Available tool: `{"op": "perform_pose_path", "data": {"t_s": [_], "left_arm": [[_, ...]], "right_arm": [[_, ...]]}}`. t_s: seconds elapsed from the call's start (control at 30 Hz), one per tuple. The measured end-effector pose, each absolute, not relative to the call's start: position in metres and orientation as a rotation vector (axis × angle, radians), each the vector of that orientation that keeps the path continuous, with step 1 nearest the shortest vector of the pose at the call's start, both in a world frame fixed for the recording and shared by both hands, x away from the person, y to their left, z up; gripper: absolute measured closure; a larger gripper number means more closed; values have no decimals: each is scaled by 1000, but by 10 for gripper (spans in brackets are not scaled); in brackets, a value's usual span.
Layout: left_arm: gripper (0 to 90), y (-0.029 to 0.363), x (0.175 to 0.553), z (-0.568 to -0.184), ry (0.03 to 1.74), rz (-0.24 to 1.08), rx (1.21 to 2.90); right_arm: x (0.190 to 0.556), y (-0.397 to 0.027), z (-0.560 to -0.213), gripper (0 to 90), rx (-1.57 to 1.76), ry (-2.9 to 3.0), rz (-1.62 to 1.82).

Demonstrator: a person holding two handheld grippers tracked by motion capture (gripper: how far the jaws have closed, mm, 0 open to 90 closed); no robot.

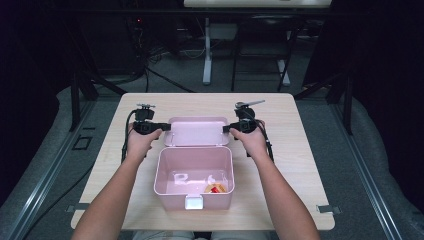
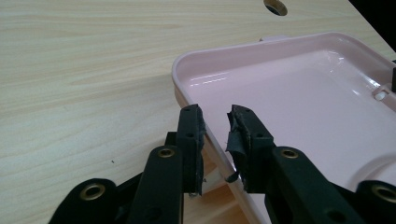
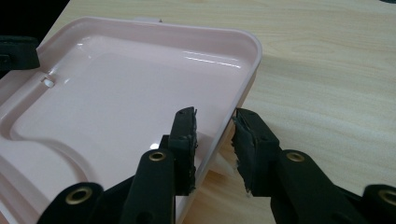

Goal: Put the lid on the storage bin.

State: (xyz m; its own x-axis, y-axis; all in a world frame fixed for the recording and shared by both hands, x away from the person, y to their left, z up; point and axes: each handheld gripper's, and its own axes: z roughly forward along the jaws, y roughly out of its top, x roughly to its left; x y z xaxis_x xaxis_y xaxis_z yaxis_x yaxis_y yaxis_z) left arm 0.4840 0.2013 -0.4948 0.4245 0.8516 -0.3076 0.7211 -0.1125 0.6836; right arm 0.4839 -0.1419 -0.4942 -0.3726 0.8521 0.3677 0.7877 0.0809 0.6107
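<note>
A pink plastic box stands open on the wooden table, its lid lying flat behind it. My left gripper is at the lid's left edge and my right gripper at its right edge. In the left gripper view the lid's rim runs between the jaws of the left gripper, with a gap showing beside the pads. In the right gripper view the jaws of the right gripper straddle the rim of the lid the same way, the outer pad standing apart from it.
A small red and orange object lies in the box's near right corner. A white latch sits on the box's front wall. The table has bare wood on both sides of the box. Table legs and cables stand beyond the far edge.
</note>
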Motion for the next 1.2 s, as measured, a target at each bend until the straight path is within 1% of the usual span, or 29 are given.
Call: {"op": "perform_pose_path", "data": {"t_s": [0.07, 0.17, 0.23, 0.27, 0.3, 0.37, 0.83, 1.2], "left_arm": [[680, 201, 485, -496, 1343, 185, 1856], [653, 202, 486, -497, 1344, 168, 1854], [653, 203, 487, -498, 1347, 152, 1852], [699, 204, 487, -498, 1350, 171, 1864], [721, 204, 487, -498, 1350, 171, 1864], [736, 204, 486, -499, 1352, 172, 1861], [753, 204, 483, -495, 1353, 191, 1850], [806, 205, 480, -489, 1342, 233, 1844]], "right_arm": [[485, -143, -496, 680, 1722, 2245, 1181], [486, -144, -497, 679, 1729, 2244, 1196], [487, -144, -498, 677, 1738, 2248, 1196], [487, -144, -498, 682, 1743, 2246, 1199], [487, -144, -498, 682, 1743, 2246, 1199], [487, -144, -497, 708, 1739, 2241, 1194], [484, -143, -494, 721, 1724, 2222, 1187], [481, -141, -490, 739, 1720, 2203, 1187]]}}
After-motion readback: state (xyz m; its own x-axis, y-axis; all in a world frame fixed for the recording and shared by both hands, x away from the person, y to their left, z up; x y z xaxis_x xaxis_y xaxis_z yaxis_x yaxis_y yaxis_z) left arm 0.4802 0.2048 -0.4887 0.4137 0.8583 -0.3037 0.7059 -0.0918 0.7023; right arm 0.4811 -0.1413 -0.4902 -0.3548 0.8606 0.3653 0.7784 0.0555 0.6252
